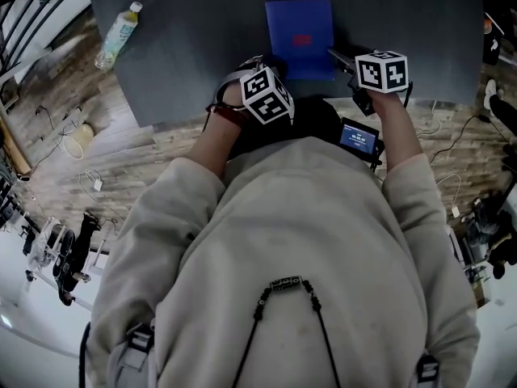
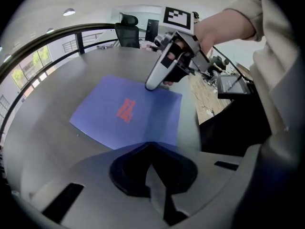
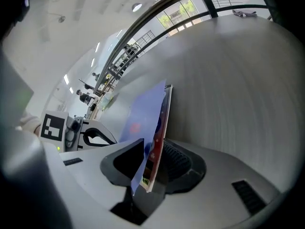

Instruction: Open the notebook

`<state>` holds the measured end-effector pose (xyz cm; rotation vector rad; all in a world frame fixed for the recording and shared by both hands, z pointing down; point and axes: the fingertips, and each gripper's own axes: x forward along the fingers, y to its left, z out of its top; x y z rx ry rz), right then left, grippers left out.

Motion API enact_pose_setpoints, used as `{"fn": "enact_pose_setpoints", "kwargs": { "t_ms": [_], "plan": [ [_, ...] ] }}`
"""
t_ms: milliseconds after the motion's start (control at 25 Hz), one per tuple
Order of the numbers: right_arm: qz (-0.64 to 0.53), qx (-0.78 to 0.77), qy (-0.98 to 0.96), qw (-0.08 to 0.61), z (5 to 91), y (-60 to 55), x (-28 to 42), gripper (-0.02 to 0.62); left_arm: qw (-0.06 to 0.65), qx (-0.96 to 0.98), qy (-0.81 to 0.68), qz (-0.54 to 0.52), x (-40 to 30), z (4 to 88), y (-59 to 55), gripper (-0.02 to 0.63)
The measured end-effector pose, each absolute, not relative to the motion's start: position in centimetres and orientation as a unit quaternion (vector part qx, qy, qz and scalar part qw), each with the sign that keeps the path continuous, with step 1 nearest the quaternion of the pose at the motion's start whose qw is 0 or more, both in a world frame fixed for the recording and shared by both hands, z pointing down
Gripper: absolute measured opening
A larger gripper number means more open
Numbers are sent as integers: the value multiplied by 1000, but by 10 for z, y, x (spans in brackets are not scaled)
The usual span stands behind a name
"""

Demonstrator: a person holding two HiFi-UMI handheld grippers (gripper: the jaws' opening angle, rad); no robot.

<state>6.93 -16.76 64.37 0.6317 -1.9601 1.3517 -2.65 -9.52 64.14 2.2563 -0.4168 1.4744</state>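
Observation:
A blue notebook with red print lies shut and flat on the dark grey table. My right gripper is at its near right corner. In the right gripper view the jaws stand open, the notebook's edge runs in between them, and the ribbed pad is clear of it. From the left gripper view the right gripper's tip rests at the cover's edge. My left gripper looks shut, its tips over the notebook's near edge, with nothing seen between them. Its marker cube hides its tips in the head view.
A plastic bottle with a pale green label lies at the table's far left. The table's near edge is just in front of the person's body. Cables lie on the wooden floor. Office chairs stand beyond the table.

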Motion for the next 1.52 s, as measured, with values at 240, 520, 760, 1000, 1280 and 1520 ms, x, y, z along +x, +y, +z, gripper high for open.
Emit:
{"fn": "enact_pose_setpoints", "kwargs": {
  "t_ms": [240, 520, 760, 1000, 1280, 1520],
  "plan": [
    [523, 244, -747, 329, 649, -163, 67, 123, 166, 791, -145, 571, -28, 649, -90, 3],
    [508, 223, -756, 346, 649, -161, 59, 126, 161, 793, -152, 567, -29, 651, -89, 3],
    [498, 231, -758, 352, 647, -164, 58, 129, 171, 792, -148, 568, -28, 650, -91, 3],
    [491, 222, -772, 336, 630, -163, 54, 129, 174, 789, -175, 563, -32, 652, -94, 3],
    [484, 207, -795, 301, 597, -156, 41, 129, 174, 788, -176, 564, -30, 653, -91, 0],
    [486, 187, -806, 279, 578, -150, 17, 129, 175, 789, -179, 561, -31, 653, -92, 2]
  ]
}}
